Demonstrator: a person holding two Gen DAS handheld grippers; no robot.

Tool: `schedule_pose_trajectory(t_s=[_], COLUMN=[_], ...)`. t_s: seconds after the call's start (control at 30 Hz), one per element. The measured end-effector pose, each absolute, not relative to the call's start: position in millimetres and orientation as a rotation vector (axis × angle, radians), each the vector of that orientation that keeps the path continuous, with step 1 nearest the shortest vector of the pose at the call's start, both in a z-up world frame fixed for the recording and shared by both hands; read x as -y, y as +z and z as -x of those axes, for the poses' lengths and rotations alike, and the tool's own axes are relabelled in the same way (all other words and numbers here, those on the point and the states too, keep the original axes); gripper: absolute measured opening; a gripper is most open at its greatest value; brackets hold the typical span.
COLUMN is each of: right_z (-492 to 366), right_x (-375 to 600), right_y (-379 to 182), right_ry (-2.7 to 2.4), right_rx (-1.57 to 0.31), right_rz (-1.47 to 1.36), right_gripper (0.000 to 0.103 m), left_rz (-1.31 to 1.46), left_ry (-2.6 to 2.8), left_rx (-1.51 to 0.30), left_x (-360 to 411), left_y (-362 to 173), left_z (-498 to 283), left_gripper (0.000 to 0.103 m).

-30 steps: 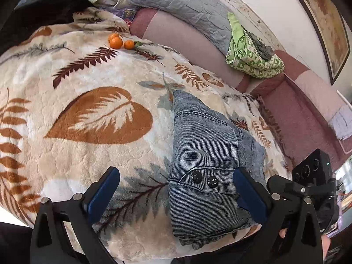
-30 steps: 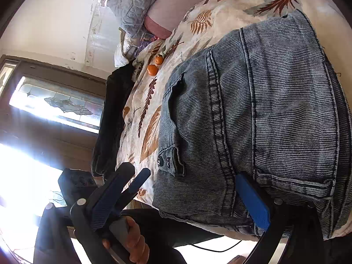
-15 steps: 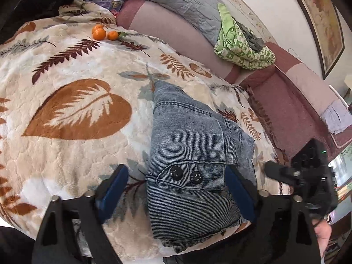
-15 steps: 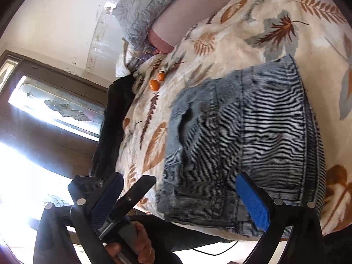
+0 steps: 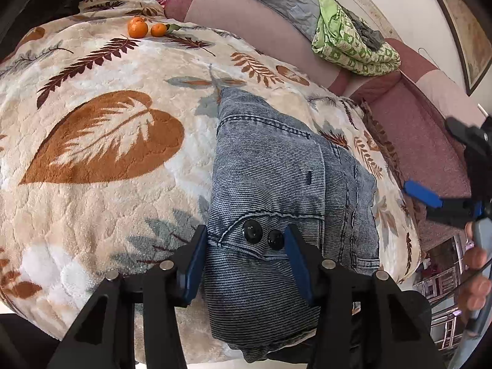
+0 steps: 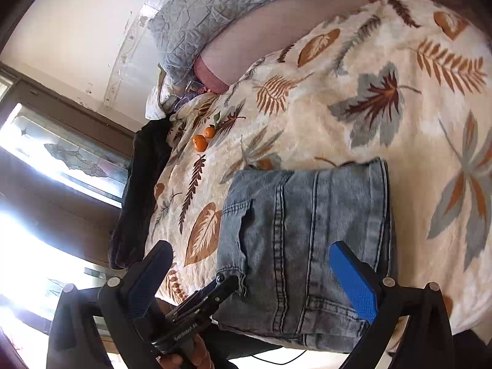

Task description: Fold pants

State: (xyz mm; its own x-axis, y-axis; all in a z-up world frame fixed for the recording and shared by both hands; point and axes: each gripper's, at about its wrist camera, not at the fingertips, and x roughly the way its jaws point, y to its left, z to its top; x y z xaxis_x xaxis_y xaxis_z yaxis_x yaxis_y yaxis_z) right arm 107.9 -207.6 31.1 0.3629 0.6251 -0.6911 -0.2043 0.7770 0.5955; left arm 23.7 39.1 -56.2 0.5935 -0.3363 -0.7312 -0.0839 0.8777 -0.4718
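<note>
The folded, faded blue denim pants (image 5: pixel 276 184) lie lower centre on the leaf-patterned fleece blanket (image 5: pixel 92 141), long axis running up-frame. The left gripper (image 5: pixel 244 255), half-spread, straddles the buttoned waistband and sits nearest; the right gripper (image 6: pixel 246 276) hovers wide open.

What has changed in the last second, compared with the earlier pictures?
The left gripper narrowed its jaws over the waistband buttons of the folded pants; whether it pinches the cloth is unclear. The right gripper, open, drew back, so the pants look smaller in its view. Nothing was picked up. The pants, the oranges and the blanket stayed put.
</note>
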Motion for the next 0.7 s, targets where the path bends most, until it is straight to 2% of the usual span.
schedule_pose_trajectory(t_s=[0.13,0.27,0.5,0.67,0.7], right_z=[-140.0,-179.9,-222.3,-241.8,-241.6], right_x=[166.9,111.6,29.8,6.8,4.3], right_y=[51.6,43.2,-9.4,-52.3,-61.0], right_ry=[0.555,0.556,0.489,0.439,0.426], right_rx=[-1.115,-1.233,-1.347,-1.464,-1.477], right_rz=[-0.249,-0.059,0.285,0.382,0.424], right_gripper=[0.103,0.103,0.103,0.102,0.1], left_rz=[0.453,0.42,0.406,0.39,0.39], left_ry=[-0.148,-0.144,-0.145,-0.142,-0.142], left_rx=[-0.925,-0.919,-0.914,-0.911,-0.912], left_x=[-34.8,-31.1,-30.8,-28.7,-28.3], left_y=[-53.1,-51.3,-51.0,-50.9,-50.8], left_z=[-22.9,-23.4,-22.4,-22.6,-22.5], left_gripper=[0.043,0.041,0.04,0.04,0.04])
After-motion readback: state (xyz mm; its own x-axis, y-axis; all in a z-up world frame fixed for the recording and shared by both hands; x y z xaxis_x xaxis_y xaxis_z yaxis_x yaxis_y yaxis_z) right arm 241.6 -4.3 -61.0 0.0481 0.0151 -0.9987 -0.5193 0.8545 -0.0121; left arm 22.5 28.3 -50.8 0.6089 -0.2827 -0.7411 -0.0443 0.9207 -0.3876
